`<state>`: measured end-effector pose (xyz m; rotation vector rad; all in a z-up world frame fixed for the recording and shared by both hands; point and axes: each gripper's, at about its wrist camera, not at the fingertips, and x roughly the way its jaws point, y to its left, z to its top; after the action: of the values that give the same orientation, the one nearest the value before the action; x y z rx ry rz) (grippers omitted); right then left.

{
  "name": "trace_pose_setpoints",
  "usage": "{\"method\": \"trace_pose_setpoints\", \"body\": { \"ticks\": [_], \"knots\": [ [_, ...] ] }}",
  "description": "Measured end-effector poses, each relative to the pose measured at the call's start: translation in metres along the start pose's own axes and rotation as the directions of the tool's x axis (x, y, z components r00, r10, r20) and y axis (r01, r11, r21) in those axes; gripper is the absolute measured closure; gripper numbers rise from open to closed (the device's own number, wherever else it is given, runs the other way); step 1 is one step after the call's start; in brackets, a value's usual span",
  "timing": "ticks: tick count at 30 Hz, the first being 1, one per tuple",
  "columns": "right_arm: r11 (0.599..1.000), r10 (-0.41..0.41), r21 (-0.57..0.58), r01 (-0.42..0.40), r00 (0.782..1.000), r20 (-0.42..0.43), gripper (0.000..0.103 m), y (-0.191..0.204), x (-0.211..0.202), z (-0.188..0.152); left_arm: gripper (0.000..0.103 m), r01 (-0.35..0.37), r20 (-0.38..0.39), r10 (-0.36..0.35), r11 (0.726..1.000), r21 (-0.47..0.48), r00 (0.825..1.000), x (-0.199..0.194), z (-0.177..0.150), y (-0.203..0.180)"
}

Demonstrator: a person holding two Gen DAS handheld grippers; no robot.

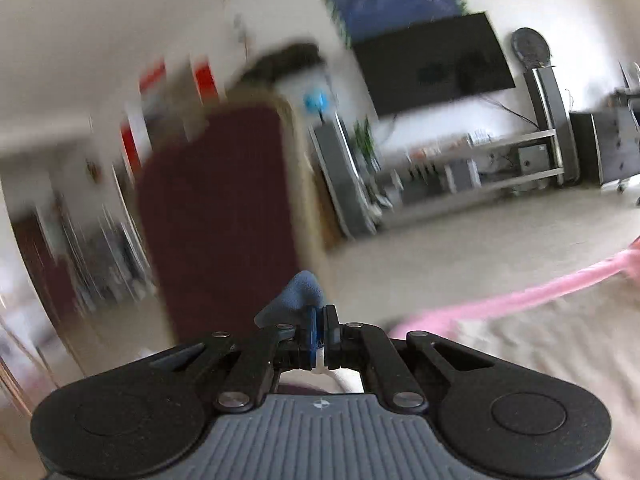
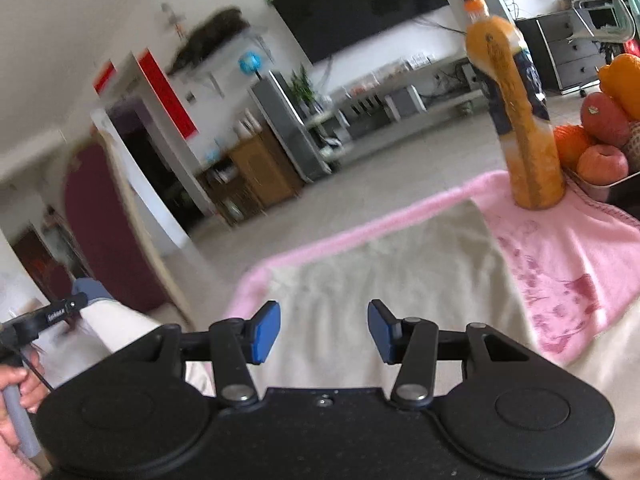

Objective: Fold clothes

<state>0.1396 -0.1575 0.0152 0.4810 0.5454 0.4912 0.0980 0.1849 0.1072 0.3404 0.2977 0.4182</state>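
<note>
Both of my grippers mattered: the left gripper (image 1: 319,326) pinched the blue-grey soft cloth corner (image 1: 298,294), needing a steady lift, while the right gripper (image 2: 323,332) stood spread and empty over the cream fabric garment (image 2: 384,264).

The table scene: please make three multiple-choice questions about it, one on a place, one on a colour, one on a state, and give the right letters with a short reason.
1. Where does the orange bottle stand?
A. on the pink towel
B. on the floor
C. inside the fruit bowl

2. What colour is the piece of cloth at the tips of the left gripper?
A. red
B. blue-grey
C. green

3. How do the jaws of the right gripper stand?
A. shut on the bottle
B. shut on the towel
C. open, with nothing between them

Answers:
1. A: the bottle stands upright on the pink towel, beside the fruit bowl.
2. B: the left gripper is shut on a blue-grey cloth that sticks out above its tips.
3. C: the right gripper shows a wide gap between its blue pads, and only the beige cloth lies beyond it.
</note>
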Motion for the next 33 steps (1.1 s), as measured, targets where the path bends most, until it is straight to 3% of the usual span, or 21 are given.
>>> {"method": "trace_pose_setpoints", "body": {
  "ticks": [4,8,12,15,16,19,22,24,26,28,30,33],
  "knots": [
    [0.994,0.096,0.057,-0.096,0.995,-0.002,0.053,0.024,-0.009,-0.009,0.101,-0.077,0.013,0.077,0.997,-0.001,0.997,-0.007,0.001,0.063],
    [0.985,0.164,0.058,-0.161,0.985,-0.059,0.053,0.060,0.003,-0.017,0.101,-0.146,-0.018,0.146,0.989,-0.028,0.989,0.001,-0.027,0.109],
    [0.980,0.199,0.011,-0.199,0.975,-0.104,0.052,0.094,0.015,-0.027,0.098,-0.180,-0.138,0.169,0.981,-0.072,0.976,0.036,-0.071,0.133],
    [0.978,0.208,0.000,-0.210,0.969,-0.133,0.052,0.106,0.019,-0.031,0.092,-0.234,-0.283,0.202,0.968,-0.087,0.938,0.061,-0.105,0.139],
    [0.978,0.207,0.001,-0.208,0.969,-0.138,0.051,0.105,0.018,-0.030,0.086,-0.253,-0.310,0.213,0.962,-0.098,0.927,0.061,-0.112,0.141],
    [0.980,0.196,0.004,-0.198,0.971,-0.138,0.051,0.094,0.005,-0.021,0.084,-0.265,-0.313,0.199,0.946,-0.185,0.929,0.040,-0.110,0.155],
    [0.985,0.170,0.024,-0.169,0.976,-0.135,0.049,0.068,-0.018,-0.005,0.084,-0.210,-0.267,0.146,0.950,-0.230,0.953,0.011,-0.091,0.154],
    [0.988,0.153,0.049,-0.147,0.977,-0.148,0.047,0.048,-0.033,0.005,0.081,-0.115,-0.249,0.055,0.966,-0.232,0.967,-0.008,-0.077,0.140],
    [0.992,0.119,0.059,-0.110,0.976,-0.181,0.045,0.028,-0.043,0.013,0.076,0.007,-0.260,-0.061,0.979,-0.205,0.964,-0.021,-0.066,0.111],
    [0.997,0.072,0.035,-0.066,0.972,-0.224,0.045,0.008,-0.045,0.016,0.074,0.127,-0.297,-0.169,0.980,-0.155,0.940,-0.025,-0.066,0.063],
    [1.000,0.020,0.022,-0.015,0.964,-0.265,0.048,-0.010,-0.039,0.012,0.073,0.211,-0.356,-0.247,0.968,-0.137,0.901,-0.018,-0.072,0.016],
    [0.997,0.006,0.078,0.019,0.952,-0.305,0.076,-0.047,-0.025,-0.004,0.072,0.277,-0.456,-0.352,0.934,-0.224,0.818,0.003,-0.093,-0.050]
  ]
}}
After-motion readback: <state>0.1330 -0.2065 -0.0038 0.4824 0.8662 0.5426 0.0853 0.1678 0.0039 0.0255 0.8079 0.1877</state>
